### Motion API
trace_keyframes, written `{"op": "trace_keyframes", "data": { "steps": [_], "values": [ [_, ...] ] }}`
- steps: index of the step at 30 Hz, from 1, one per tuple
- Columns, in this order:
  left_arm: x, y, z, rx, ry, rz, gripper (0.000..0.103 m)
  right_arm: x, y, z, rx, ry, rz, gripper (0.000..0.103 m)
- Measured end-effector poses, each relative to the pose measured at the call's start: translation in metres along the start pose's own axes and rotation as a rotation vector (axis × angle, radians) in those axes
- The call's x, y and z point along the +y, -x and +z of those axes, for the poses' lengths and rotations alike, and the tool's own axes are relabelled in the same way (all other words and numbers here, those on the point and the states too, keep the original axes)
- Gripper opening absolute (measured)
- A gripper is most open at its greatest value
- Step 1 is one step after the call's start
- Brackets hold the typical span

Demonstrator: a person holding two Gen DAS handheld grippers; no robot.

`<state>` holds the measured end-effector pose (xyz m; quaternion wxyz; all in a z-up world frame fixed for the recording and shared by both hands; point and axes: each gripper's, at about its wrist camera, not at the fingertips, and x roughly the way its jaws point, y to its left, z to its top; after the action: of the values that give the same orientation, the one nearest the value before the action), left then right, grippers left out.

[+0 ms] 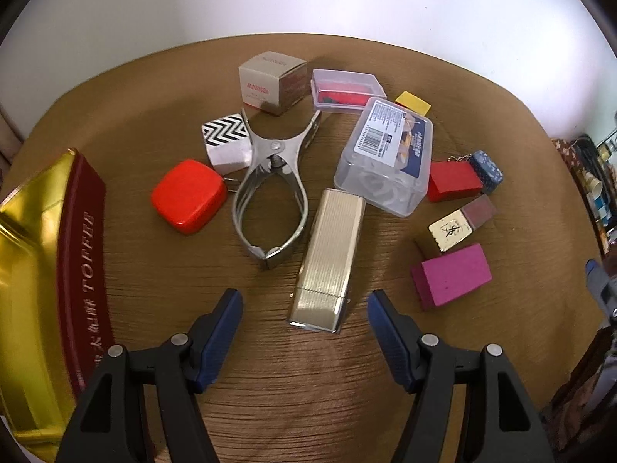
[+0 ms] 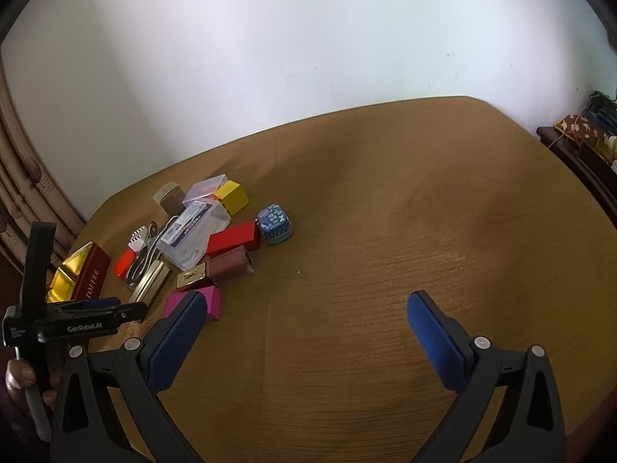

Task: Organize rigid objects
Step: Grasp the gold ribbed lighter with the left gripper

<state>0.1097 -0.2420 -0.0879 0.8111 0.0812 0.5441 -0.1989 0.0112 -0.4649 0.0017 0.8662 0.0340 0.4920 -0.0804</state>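
Left tongs (image 1: 304, 305) apart, gold ribbed case (image 1: 327, 258) just ahead between the tips — drop straight, clamp its long sides; right tongs (image 2: 304, 318) apart over bare desk (image 2: 385, 231).

Red case (image 1: 189, 196), zigzag black-and-white cube (image 1: 227, 142) (white sides), ribbed gold box (image 1: 327, 254), magenta block (image 1: 451, 274).

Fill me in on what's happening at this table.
A person holds a gripper in each hand over a brown table strewn with small boxes. The left gripper is open, its fingers either side of the near end of a ribbed gold case, not touching it. The right gripper is open over bare table. A gold-lined toffee tin sits at the left.
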Motion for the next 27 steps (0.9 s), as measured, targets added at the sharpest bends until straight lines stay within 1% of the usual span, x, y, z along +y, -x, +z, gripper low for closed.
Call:
{"op": "trace_keyframes", "data": {
  "steps": [1, 2, 3, 4, 5, 7, 8, 9, 10, 11, 13, 15, 17, 18, 20, 21, 22, 23, 25, 27],
  "values": [
    [0.0, -0.002, 0.001, 0.006, 0.01, -0.011, 0.066, 0.0, -0.001, 0.0, 0.003, -0.001, 0.002, 0.103],
    [0.0, -0.004, 0.001, 0.016, 0.019, -0.025, 0.061, 0.0, -0.002, 0.0, 0.007, -0.002, 0.005, 0.103],
    [0.0, -0.005, 0.001, 0.023, 0.026, -0.039, 0.06, -0.001, -0.002, -0.001, 0.01, -0.003, 0.007, 0.103],
    [-0.001, -0.006, 0.002, 0.015, 0.024, -0.037, 0.059, -0.001, -0.003, -0.001, 0.013, -0.003, 0.009, 0.103],
    [-0.002, -0.008, 0.004, 0.009, 0.02, -0.036, 0.054, -0.001, -0.004, -0.001, 0.016, -0.004, 0.01, 0.103],
    [-0.002, -0.009, 0.006, 0.008, 0.021, -0.04, 0.049, -0.001, -0.006, -0.002, 0.023, -0.006, 0.016, 0.103],
    [-0.002, -0.01, 0.007, 0.008, 0.022, -0.042, 0.042, -0.001, -0.008, -0.002, 0.03, -0.005, 0.016, 0.103],
    [-0.001, -0.011, 0.009, 0.01, 0.023, -0.034, 0.039, -0.001, -0.01, -0.003, 0.038, -0.005, 0.017, 0.103],
    [-0.001, -0.013, 0.011, 0.009, 0.025, -0.031, 0.033, -0.002, -0.011, -0.004, 0.046, -0.006, 0.02, 0.103],
    [-0.001, -0.013, 0.011, 0.006, 0.026, -0.03, 0.031, -0.002, -0.014, -0.005, 0.058, -0.007, 0.028, 0.103],
    [-0.001, -0.013, 0.012, -0.004, 0.022, -0.024, 0.03, -0.002, -0.017, -0.006, 0.071, -0.005, 0.054, 0.103],
    [-0.005, -0.011, 0.008, -0.022, 0.0, -0.006, 0.03, 0.003, -0.021, -0.005, 0.084, 0.037, 0.091, 0.103],
    [-0.009, -0.008, 0.007, -0.035, -0.001, -0.005, 0.03, 0.013, -0.025, -0.003, 0.113, 0.116, 0.151, 0.103],
    [-0.011, -0.007, 0.003, -0.042, 0.006, -0.01, 0.03, 0.019, -0.028, -0.002, 0.134, 0.171, 0.196, 0.103],
    [-0.015, -0.001, -0.007, -0.055, 0.022, -0.027, 0.03, 0.031, -0.036, 0.0, 0.175, 0.273, 0.3, 0.103],
    [-0.016, 0.002, -0.011, -0.063, 0.027, -0.035, 0.03, 0.038, -0.042, 0.002, 0.216, 0.331, 0.367, 0.103],
    [-0.014, 0.006, -0.013, -0.067, 0.032, -0.039, 0.03, 0.042, -0.047, 0.005, 0.246, 0.37, 0.411, 0.103],
    [-0.014, 0.009, -0.018, -0.069, 0.038, -0.044, 0.03, 0.047, -0.053, 0.01, 0.271, 0.409, 0.446, 0.103],
    [-0.011, 0.018, -0.025, -0.079, 0.058, -0.054, 0.03, 0.055, -0.06, 0.019, 0.293, 0.474, 0.493, 0.103],
    [-0.008, 0.027, -0.028, -0.085, 0.076, -0.067, 0.03, 0.067, -0.07, 0.027, 0.33, 0.562, 0.526, 0.103]
  ]
}}
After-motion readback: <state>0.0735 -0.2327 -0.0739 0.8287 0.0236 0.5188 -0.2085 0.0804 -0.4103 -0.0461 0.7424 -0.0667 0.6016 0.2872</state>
